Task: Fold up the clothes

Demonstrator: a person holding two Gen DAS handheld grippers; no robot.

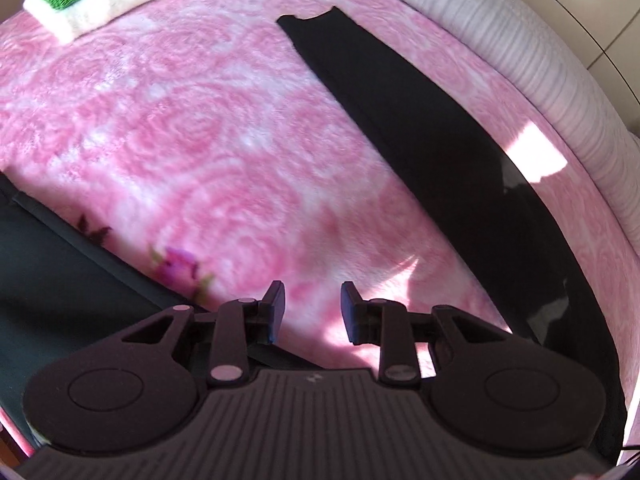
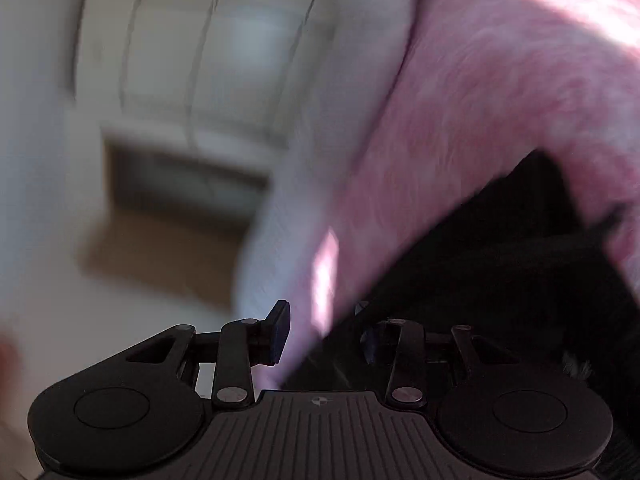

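Here, the left wrist view looks down on a bed covered by a fluffy pink blanket with a rose pattern (image 1: pixel 192 128). A long black garment, folded into a narrow strip (image 1: pixel 400 120), runs from the upper middle of the frame down to the lower right edge, with what looks like a neckline notch at its far end. At the upper left sits a stack of folded cream and green clothes (image 1: pixel 80 0). A dark grey-green cloth (image 1: pixel 48 280) fills the lower left. The left gripper (image 1: pixel 313 310) hovers at the bottom centre, jaws released, with only blanket showing between them.

The right wrist view is heavily blurred. The right gripper (image 2: pixel 324 332) sits at the bottom centre, jaws apart; black fabric lies by the right-hand jaw, but whether it is grasped cannot be told.

The strip likely needs folding end to end next. To do it well, each gripper should take one corner of the near end through all layers, lift together, carry it level to the neckline end, and match the edges before releasing.
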